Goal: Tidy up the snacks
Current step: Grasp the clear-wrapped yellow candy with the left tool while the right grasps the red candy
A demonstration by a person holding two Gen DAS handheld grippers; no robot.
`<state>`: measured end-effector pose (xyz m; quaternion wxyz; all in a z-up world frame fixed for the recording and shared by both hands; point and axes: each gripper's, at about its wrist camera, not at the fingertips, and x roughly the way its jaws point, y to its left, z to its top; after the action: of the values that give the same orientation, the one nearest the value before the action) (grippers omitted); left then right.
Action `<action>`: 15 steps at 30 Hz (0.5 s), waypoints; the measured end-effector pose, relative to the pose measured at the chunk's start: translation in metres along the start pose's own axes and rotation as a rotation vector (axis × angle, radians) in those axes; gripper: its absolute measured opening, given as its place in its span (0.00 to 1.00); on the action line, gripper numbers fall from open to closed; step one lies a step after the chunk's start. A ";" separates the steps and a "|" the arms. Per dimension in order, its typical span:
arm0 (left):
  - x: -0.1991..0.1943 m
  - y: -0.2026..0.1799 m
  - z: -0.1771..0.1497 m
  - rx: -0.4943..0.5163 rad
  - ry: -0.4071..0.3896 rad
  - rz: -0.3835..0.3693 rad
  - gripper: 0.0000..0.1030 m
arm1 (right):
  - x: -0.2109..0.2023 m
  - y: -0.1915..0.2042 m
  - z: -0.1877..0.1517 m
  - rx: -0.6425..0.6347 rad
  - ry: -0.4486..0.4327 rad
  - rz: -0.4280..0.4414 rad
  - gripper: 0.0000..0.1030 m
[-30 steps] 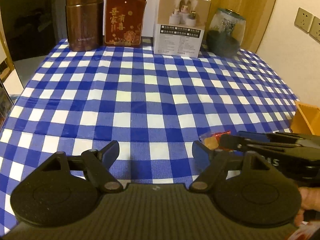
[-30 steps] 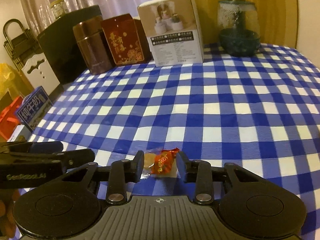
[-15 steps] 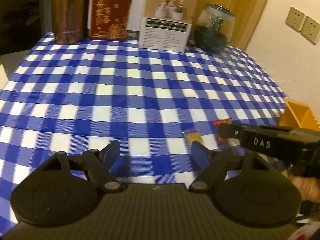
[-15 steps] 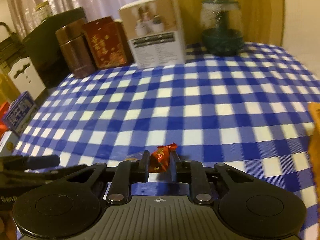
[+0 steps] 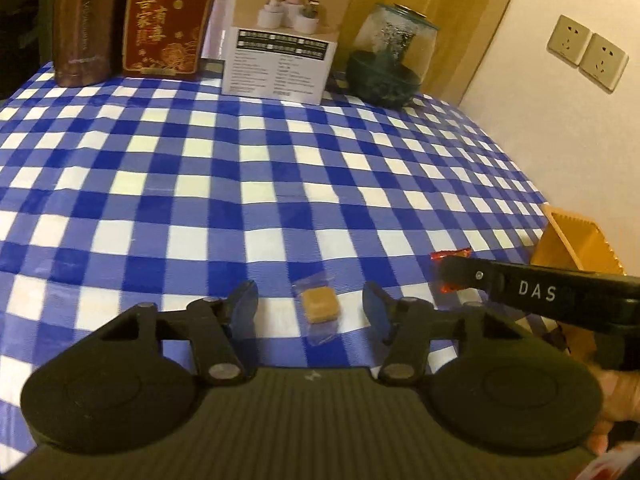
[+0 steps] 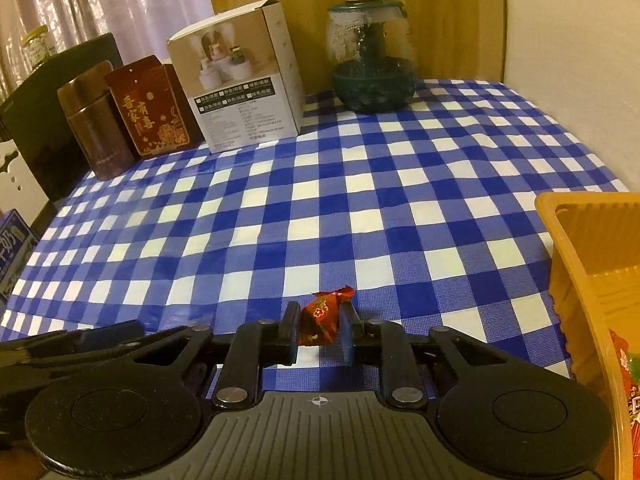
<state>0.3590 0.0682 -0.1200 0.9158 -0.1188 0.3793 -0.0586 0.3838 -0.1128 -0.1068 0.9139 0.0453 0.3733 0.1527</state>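
Note:
My right gripper [image 6: 319,322] is shut on a red wrapped candy [image 6: 320,316] and holds it just above the checked tablecloth [image 6: 360,184]; it also shows in the left wrist view [image 5: 450,270], with the candy [image 5: 448,255] peeking out. My left gripper [image 5: 310,306] is open, its jaws on either side of a tan candy in a clear wrapper [image 5: 319,307] that lies on the cloth. An orange plastic tray [image 6: 588,280] stands to the right, with snack packets inside at its near end; it also shows in the left wrist view [image 5: 576,240].
Along the back of the table stand a brown tin [image 5: 86,36], a red box with gold lettering [image 5: 168,24], a white carton [image 5: 282,48] and a green glass jar [image 5: 390,64]. A wall with sockets [image 5: 586,52] is at the right.
My right gripper has shut on the red candy and carried it right, toward the orange tray. My left gripper has moved over so the tan candy now lies between its open jaws.

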 end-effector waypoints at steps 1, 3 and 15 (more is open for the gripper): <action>0.003 -0.002 0.000 0.007 0.003 0.001 0.47 | 0.000 0.000 0.000 0.002 -0.001 0.001 0.20; 0.009 -0.004 -0.001 0.017 0.011 0.007 0.43 | 0.000 0.000 0.002 0.001 -0.003 -0.002 0.20; 0.016 -0.011 -0.006 0.083 -0.004 0.053 0.30 | 0.002 -0.001 0.003 0.013 -0.007 -0.009 0.20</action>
<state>0.3659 0.0532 -0.1322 0.9219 -0.0706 0.3776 -0.0500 0.3870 -0.1132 -0.1064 0.9156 0.0502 0.3713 0.1457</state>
